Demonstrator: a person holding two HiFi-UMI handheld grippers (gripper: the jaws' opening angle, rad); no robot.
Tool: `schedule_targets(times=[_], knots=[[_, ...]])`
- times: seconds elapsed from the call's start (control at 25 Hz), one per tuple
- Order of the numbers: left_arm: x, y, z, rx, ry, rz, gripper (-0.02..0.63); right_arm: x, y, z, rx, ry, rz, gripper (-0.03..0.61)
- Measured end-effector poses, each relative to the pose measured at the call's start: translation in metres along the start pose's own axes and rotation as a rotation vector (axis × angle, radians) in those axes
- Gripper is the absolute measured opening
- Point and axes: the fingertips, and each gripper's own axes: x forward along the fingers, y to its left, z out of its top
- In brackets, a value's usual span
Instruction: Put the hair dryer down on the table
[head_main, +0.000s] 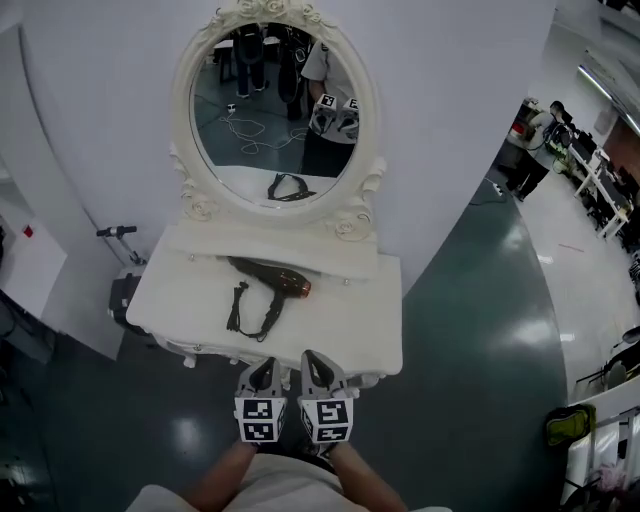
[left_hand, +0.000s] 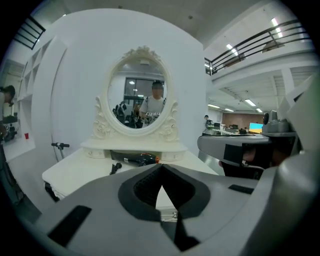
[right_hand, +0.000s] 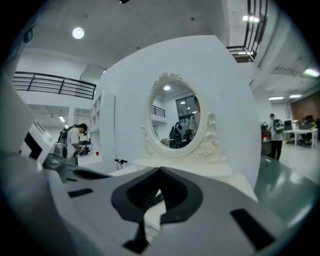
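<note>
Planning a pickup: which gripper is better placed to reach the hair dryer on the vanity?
Left, narrowly. The hair dryer lies left of centre on the vanity, its handle pointing toward the left gripper; the right gripper sits further aside. Both jaws are shut and empty; either must open first.

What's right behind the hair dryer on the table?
Behind the hair dryer runs a raised ledge of the table, carrying the oval mirror. Its cord lies in front. The tabletop beneath the dryer is covered.
</note>
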Motion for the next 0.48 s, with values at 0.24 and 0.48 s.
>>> schedule_targets(times=[0.24, 0.48], knots=[[-0.001, -0.028, -0.003, 0.065, 0.034, -0.063, 0.008, -0.024, -0.014, 0.010, -0.289, -0.038, -0.113, 0.015], [0.008, -0.058, -0.006, 0.035, 0.042, -0.082, 0.008, -0.037, -0.042, 0.012, -0.305, -0.038, -0.106, 0.015]])
